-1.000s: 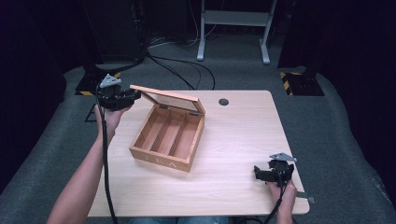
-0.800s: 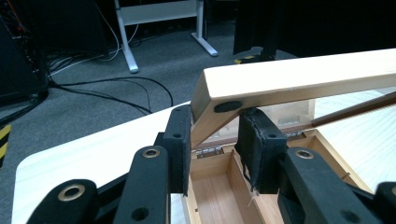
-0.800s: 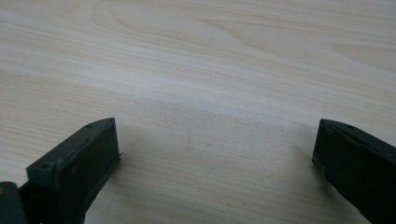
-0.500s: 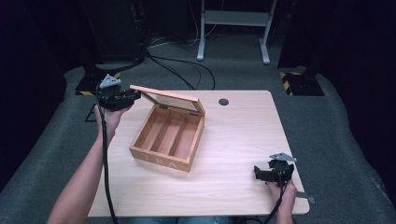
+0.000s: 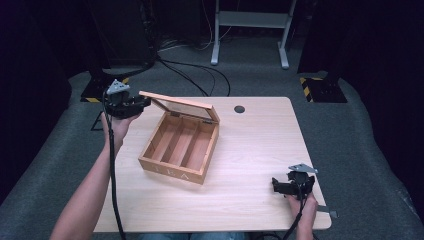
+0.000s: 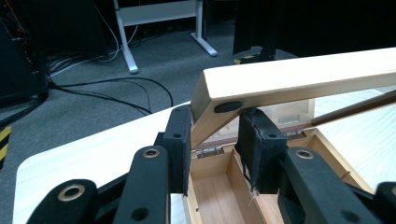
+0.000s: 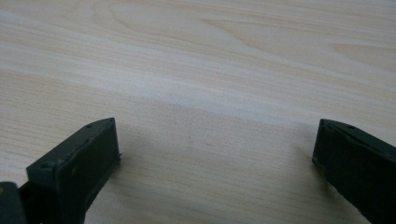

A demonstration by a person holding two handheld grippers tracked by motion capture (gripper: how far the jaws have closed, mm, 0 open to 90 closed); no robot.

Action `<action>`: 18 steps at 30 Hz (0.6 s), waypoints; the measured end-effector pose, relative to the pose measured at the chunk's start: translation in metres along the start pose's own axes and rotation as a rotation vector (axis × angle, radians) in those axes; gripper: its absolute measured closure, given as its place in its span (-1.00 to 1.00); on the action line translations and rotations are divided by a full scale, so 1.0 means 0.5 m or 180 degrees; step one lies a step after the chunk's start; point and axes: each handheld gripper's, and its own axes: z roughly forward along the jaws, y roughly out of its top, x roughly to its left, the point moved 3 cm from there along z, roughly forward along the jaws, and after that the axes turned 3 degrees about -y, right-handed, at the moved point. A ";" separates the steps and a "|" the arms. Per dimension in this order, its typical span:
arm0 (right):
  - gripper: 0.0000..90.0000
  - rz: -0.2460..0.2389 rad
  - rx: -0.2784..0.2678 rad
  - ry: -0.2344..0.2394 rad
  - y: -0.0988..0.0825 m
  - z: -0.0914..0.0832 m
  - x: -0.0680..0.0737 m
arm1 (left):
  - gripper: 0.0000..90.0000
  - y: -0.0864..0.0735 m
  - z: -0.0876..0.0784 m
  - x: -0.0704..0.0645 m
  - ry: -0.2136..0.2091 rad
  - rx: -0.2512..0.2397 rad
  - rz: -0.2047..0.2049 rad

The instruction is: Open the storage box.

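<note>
One light wooden tea box (image 5: 180, 150) with three compartments sits left of centre on the pale wood table (image 5: 250, 145), its glass-paned lid (image 5: 180, 104) raised. Left gripper (image 5: 131, 106), near the table's far-left corner, is clamped on the lid's corner (image 6: 219, 100). Right gripper (image 5: 280, 186), near the front-right corner, jaws spread wide, nothing held; one dark round grommet (image 5: 239, 108) at the far edge.

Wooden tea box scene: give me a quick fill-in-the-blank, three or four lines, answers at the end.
1. The light wooden tea box has ___ compartments.
2. Its glass-paned lid is ___.
3. The left tool sits at the lid's ___.
4. The right tool hovers with jaws ___ over the pale wooden table.

Answers: three; open; corner; open
</note>
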 end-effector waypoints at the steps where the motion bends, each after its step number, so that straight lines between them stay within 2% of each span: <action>1: -1.00 0.0003 0.0002 0.0001 0.000 0.000 0.000 | 0.44 0.000 0.000 0.000 0.0007 -0.0011 -0.0001; 18: -1.00 -0.0011 -0.0003 0.0004 0.000 0.000 -0.001 | 0.44 0.000 -0.001 0.000 -0.0006 0.0008 0.0012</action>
